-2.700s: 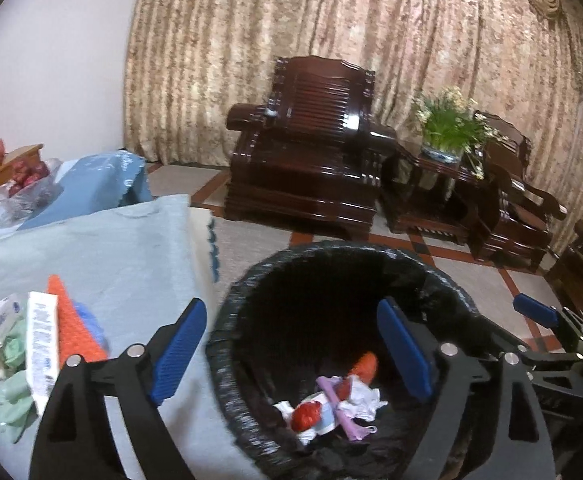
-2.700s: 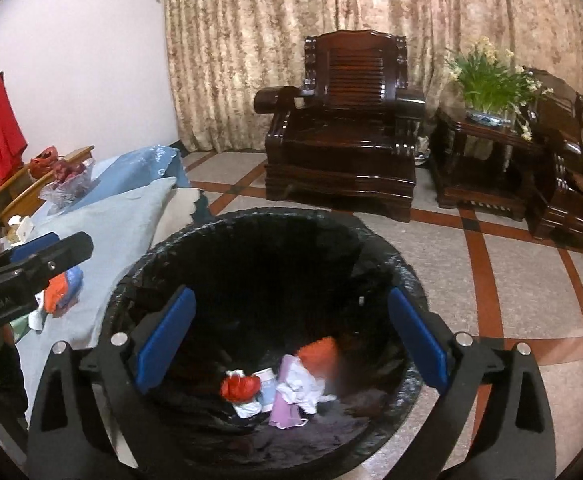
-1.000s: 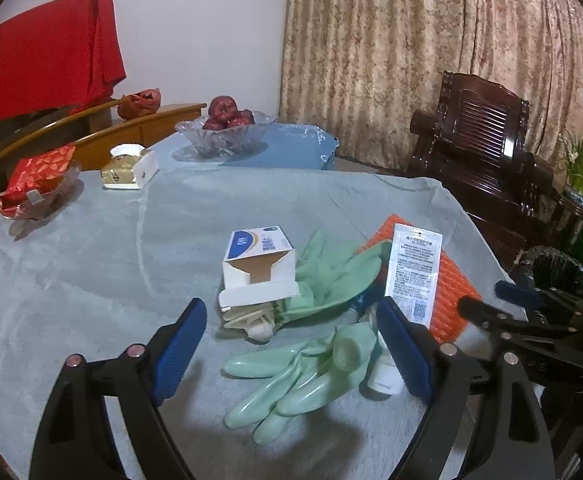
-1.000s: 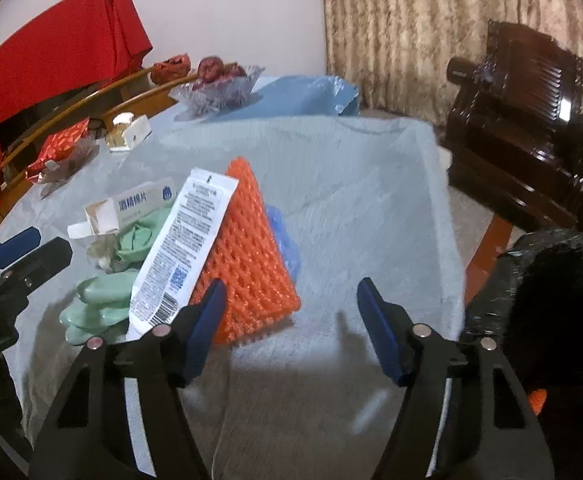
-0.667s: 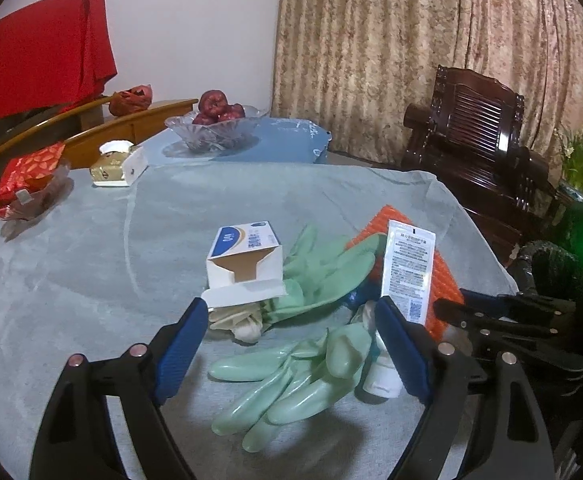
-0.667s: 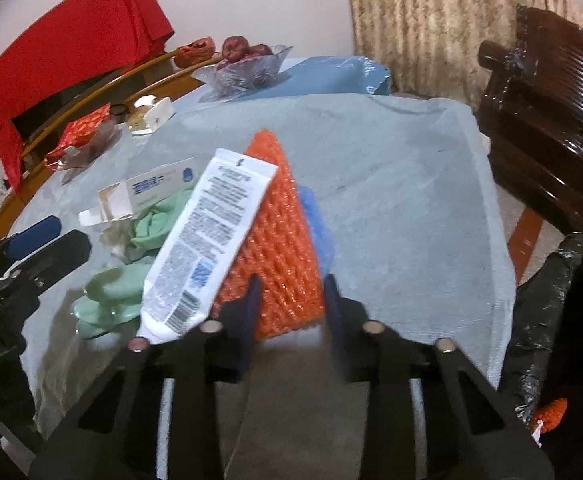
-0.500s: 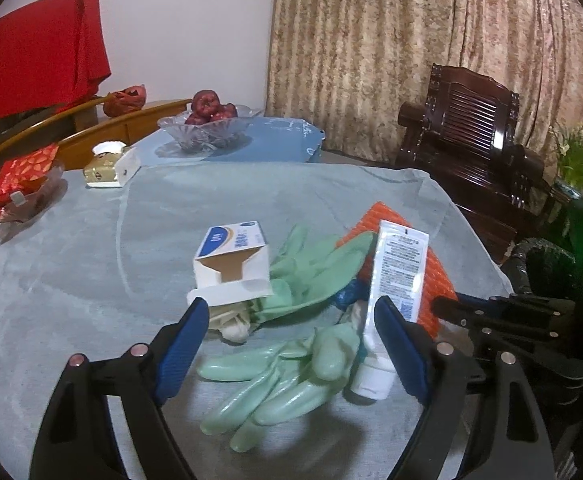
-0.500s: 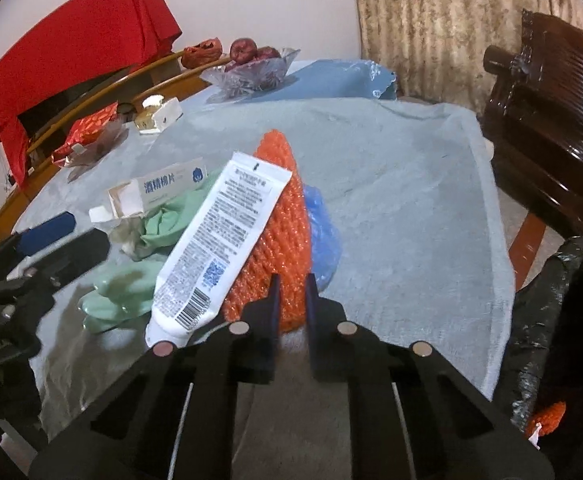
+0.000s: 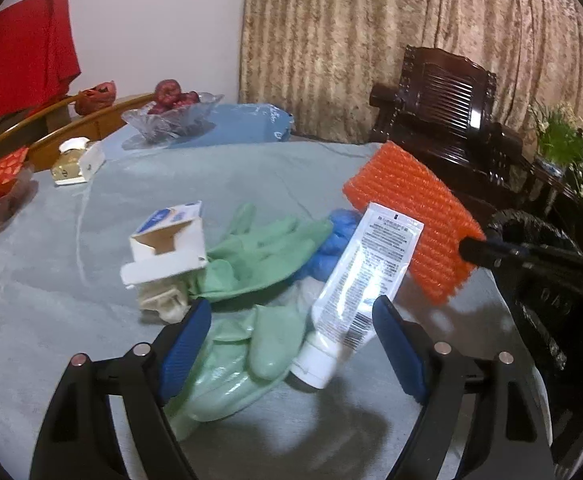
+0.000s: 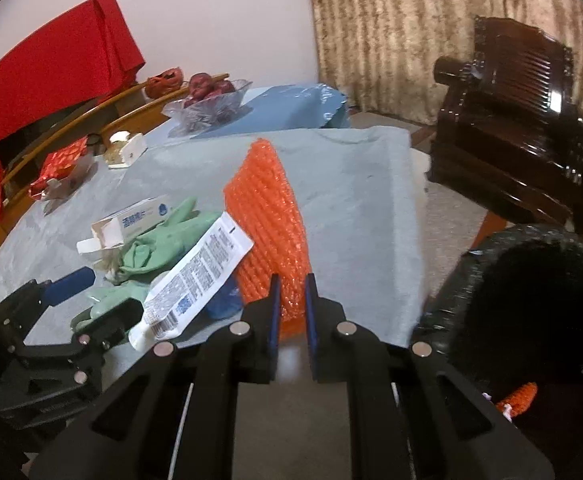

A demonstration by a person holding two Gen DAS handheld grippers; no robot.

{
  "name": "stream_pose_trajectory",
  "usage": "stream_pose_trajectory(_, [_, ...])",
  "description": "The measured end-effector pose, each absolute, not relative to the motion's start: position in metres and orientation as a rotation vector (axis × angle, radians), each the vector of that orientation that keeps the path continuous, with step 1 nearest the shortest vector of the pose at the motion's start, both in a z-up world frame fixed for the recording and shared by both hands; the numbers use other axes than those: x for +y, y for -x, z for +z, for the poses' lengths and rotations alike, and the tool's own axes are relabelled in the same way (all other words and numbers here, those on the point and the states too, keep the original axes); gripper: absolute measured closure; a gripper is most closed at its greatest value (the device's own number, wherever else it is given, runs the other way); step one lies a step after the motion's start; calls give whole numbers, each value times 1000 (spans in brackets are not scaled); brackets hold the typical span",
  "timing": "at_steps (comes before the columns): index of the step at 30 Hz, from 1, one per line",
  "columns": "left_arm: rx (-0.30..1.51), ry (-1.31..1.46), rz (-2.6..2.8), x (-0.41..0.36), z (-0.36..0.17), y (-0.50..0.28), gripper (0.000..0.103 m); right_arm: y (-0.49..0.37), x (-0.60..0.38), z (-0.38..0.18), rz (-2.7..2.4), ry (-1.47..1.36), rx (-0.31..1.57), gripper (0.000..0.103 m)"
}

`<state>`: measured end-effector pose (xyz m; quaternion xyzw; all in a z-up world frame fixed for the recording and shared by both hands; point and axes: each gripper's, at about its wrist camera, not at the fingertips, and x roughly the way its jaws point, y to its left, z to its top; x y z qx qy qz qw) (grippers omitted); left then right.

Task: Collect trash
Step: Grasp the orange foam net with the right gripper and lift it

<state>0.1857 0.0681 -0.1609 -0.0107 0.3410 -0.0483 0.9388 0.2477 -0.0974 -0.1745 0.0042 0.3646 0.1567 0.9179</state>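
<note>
Right claw (image 10: 291,308) pinching the near edge of a bumpy orange foam net (image 10: 269,216), lifted on edge at centre frame above the grey cloth-covered worktop (image 10: 355,208). Left claw (image 9: 291,344) spread wide, low in its frame, over limp green rubber gloves (image 9: 251,256) and a glossy white tube (image 9: 355,280). Torn cardboard box (image 9: 167,240) beside them. Black-lined bin (image 10: 531,292) at right.
</note>
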Motion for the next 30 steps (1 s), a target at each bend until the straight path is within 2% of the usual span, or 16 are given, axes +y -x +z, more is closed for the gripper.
stream_pose_trajectory(6, [730, 0, -129, 55, -172, -191, 22, -243, -106, -173, 306, -10, 747, 93])
stream_pose_trajectory(11, [768, 5, -130, 54, -183, -194, 27, -242, -110, -174, 301, -20, 751, 93])
stream_pose_trajectory(14, [775, 21, -125, 56, -183, -195, 33, -242, -111, -174, 302, -21, 751, 93])
stream_pose_trajectory(19, [782, 31, -102, 57, -182, -193, 51, -239, -109, -175, 303, -20, 760, 93])
stream_pose_trajectory(21, [785, 46, -97, 59, -181, -190, 54, -237, -107, -175, 302, -18, 761, 93])
stream_pose_trajectory(30, [798, 65, -103, 59, -176, -175, 54, -223, -111, -171, 293, -9, 763, 93])
